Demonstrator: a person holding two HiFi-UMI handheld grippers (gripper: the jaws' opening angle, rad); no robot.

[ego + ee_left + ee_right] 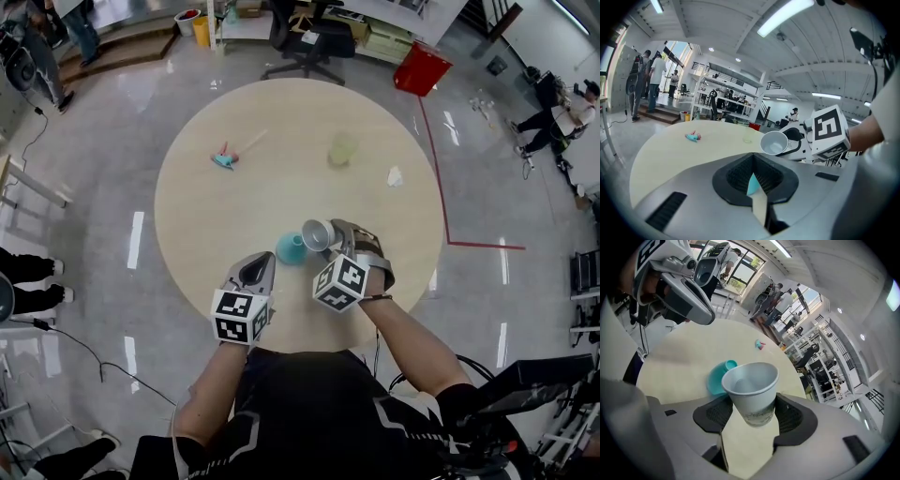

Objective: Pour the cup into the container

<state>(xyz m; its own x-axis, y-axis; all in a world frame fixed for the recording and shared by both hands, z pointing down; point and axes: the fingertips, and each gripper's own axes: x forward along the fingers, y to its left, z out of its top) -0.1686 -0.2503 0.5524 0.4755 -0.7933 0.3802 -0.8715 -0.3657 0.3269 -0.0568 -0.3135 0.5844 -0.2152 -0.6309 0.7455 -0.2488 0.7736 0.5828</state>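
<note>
We see the right tongs (330,238) clamped on a pale paper cup (752,389), one pad on each side of its lower wall, with the jaws standing wide to take it. The cup is held off the round beige surface (281,122) and tipped over, and in the head view its open mouth faces left toward a small teal container (290,248). The cup's rim sits just beside the container's right edge. The container stands on the surface near its front edge, between the two tongs. We cannot tell what, if anything, is in the cup. The left tongs (268,257) hang just to the left of the container without touching it. Their jaws are drawn together to a thin slit and grip nothing, and only a sliver of teal shows through that slit in the left gripper view. Farther back on the surface lie a small teal and pink thing (223,159), a pale yellowish translucent cup (343,150) and a white scrap (395,176), all well apart from the container. On the floor beyond the surface stand a red bin (422,67) and a dark office chair (305,42).
</note>
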